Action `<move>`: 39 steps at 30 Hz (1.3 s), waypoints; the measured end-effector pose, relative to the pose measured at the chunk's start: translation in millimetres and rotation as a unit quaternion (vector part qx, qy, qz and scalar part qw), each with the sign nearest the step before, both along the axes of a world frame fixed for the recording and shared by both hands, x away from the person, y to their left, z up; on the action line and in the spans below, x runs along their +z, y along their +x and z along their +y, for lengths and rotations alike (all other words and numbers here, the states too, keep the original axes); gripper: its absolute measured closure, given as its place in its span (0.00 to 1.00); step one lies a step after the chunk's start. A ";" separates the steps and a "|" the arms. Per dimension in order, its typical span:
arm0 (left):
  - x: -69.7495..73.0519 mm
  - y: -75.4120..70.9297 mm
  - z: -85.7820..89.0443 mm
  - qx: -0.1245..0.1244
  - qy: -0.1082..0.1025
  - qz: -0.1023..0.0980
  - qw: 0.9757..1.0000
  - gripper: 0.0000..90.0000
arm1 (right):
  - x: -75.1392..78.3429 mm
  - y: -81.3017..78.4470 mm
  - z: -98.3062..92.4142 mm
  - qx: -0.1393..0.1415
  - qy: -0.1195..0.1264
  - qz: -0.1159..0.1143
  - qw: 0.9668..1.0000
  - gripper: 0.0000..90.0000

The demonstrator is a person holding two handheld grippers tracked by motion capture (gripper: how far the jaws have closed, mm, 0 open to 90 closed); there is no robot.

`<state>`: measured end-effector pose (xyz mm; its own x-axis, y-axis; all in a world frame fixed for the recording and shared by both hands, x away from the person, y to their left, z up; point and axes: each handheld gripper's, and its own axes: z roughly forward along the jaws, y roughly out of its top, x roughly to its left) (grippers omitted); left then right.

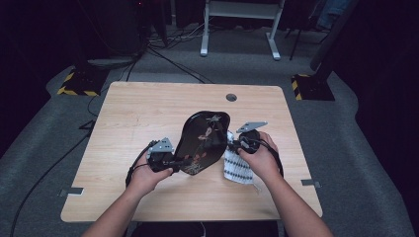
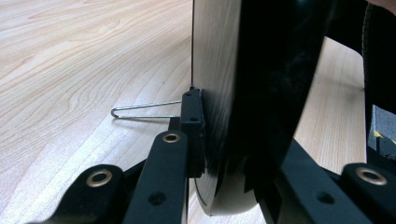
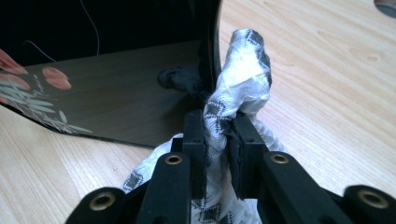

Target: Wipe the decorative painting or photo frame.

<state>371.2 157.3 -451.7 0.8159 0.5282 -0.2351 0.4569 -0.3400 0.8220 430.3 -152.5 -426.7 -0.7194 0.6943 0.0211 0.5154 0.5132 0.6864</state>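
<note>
A glossy black tray [image 1: 202,138] painted with flowers stands tilted on edge at the middle of the wooden table [image 1: 138,108]. My left gripper [image 1: 180,160] is shut on its lower left rim; in the left gripper view the jaws [image 2: 224,140] clamp the tray's edge [image 2: 261,84]. My right gripper [image 1: 232,144] is shut on a white cloth with a dark diamond pattern [image 1: 238,168], at the tray's right side. In the right gripper view the bunched cloth [image 3: 243,60] between the jaws [image 3: 219,135] touches the tray's rim [image 3: 116,98].
A thin metal wire loop [image 2: 140,112] lies on the table just beyond the left gripper's jaws. A round cable hole [image 1: 231,97] sits near the table's far edge. White desk legs [image 1: 237,29] and cables stand on the grey floor behind.
</note>
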 end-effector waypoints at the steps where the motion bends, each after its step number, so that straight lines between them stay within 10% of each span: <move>1: -0.1 0.1 0.0 0.000 0.000 0.000 1.000 0.88 | -1.5 0.0 0.1 0.000 0.000 -0.001 1.000 0.88; 39: -0.6 -1.1 -3.8 0.003 0.003 -0.005 1.000 0.87 | -48.6 -12.9 25.3 0.039 -0.024 0.073 0.996 0.88</move>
<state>370.1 153.5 -452.2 0.8150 0.5344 -0.2242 0.4514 -0.3427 0.8239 417.5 -127.2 -475.4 -0.7625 0.6395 0.0980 0.5658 0.5858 0.5803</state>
